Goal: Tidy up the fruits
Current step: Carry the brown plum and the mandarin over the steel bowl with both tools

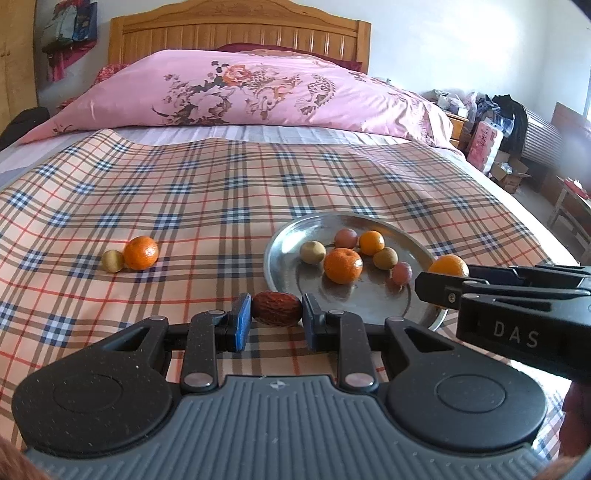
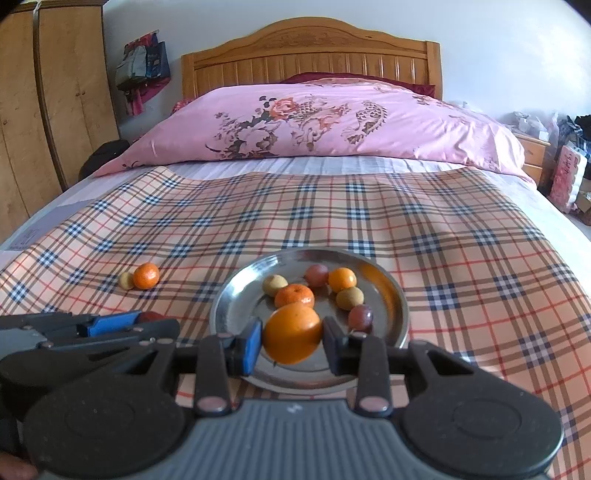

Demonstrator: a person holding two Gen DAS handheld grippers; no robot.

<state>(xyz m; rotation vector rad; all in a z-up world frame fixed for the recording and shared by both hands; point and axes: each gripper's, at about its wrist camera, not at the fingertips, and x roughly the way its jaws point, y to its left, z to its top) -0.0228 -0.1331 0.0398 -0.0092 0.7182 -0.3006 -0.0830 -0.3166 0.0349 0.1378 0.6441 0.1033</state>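
Note:
My left gripper [image 1: 277, 308] is shut on a wrinkled red date [image 1: 277, 308], just left of the steel plate [image 1: 284, 254]. My right gripper [image 2: 292, 338] is shut on an orange [image 2: 292, 338] held over the near part of the plate [image 2: 391, 295]. The right gripper also shows in the left wrist view [image 1: 443, 280], with the orange [image 1: 448, 265] at its tip. The plate holds several small fruits: mandarins, pale longans and reddish grapes. On the plaid cloth to the left lie a mandarin [image 1: 140, 252] and a small pale fruit [image 1: 112, 261], touching each other.
The plaid cloth [image 1: 184, 192] covers a bed with a pink floral quilt [image 1: 258, 88] and a wooden headboard [image 1: 240, 33] behind. A wooden wardrobe [image 2: 48, 110] stands at the left. Cluttered boxes and furniture [image 1: 498, 140] stand off the bed's right side.

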